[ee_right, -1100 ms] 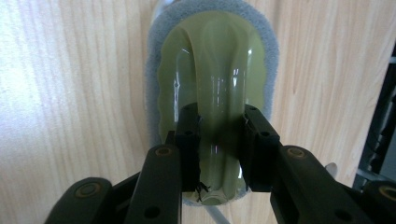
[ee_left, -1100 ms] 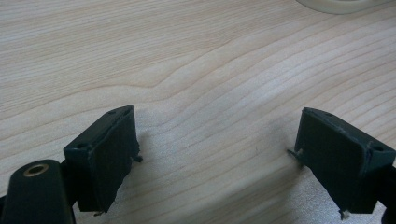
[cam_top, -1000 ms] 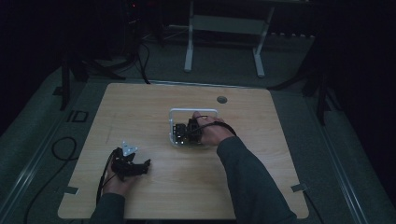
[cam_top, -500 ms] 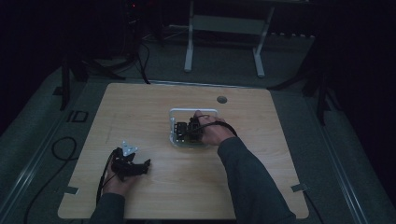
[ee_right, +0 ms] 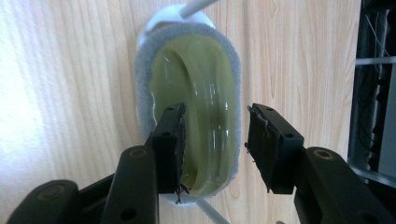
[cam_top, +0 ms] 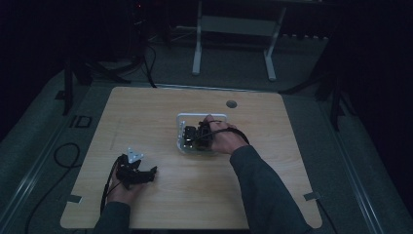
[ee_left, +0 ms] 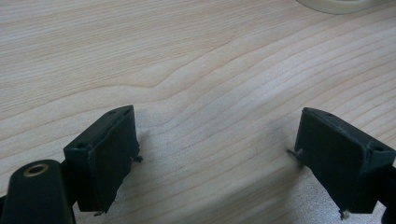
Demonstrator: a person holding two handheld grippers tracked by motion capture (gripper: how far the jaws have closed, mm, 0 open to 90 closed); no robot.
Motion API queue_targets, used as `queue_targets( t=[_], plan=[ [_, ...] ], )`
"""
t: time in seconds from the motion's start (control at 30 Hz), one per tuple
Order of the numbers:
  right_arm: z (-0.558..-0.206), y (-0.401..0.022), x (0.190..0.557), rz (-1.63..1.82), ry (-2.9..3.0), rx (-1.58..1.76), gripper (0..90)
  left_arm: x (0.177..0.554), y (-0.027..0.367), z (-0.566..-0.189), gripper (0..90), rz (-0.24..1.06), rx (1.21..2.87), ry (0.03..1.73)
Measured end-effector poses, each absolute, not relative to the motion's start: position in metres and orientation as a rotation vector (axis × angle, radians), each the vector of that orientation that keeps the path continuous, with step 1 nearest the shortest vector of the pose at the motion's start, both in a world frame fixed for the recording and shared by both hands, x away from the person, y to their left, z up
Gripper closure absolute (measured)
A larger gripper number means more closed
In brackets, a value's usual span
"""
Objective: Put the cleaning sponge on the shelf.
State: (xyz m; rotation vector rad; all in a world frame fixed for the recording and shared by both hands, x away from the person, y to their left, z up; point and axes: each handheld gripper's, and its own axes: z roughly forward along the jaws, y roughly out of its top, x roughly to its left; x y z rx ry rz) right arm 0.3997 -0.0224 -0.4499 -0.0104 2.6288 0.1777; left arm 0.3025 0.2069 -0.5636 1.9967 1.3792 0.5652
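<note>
Right tool (ee_right: 212, 149) just opening, jaws astride the greenish tray's (ee_right: 196, 84) rim — left tool (ee_left: 217, 158) open, empty.

Both tools (cam_top: 134, 170) (cam_top: 192, 136) open-jawed, empty.

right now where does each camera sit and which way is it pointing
High view: above the person's side, looking forward and down on the wooden table; both forearms, left gripper and right gripper show.
Left gripper view: rides the left gripper, looking past its wide-apart jaws at bare tabletop.
Right gripper view: rides the right gripper, looking down on a yellow-green scrubber, its jaws just opening.
Shared: the scrubber's white tray sits under the right gripper in the high view.
</note>
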Motion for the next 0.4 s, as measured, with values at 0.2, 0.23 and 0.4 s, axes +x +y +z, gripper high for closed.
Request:
queue_targets(
  t=[0.2,0.23,0.4],
  plan=[
    [-0.443,-0.026,0.390,0.252,2.631,0.006,59.0,0.302,0.207,-0.564,13.2,0.566,1.997,1.379],
    [-0.443,-0.027,0.388,0.264,2.634,0.011,59.6,0.303,0.207,-0.564,13.2,0.566,1.995,1.379],
    [-0.438,-0.032,0.375,0.335,2.664,0.041,62.2,0.303,0.207,-0.564,13.2,0.566,1.996,1.379]
  ],
)
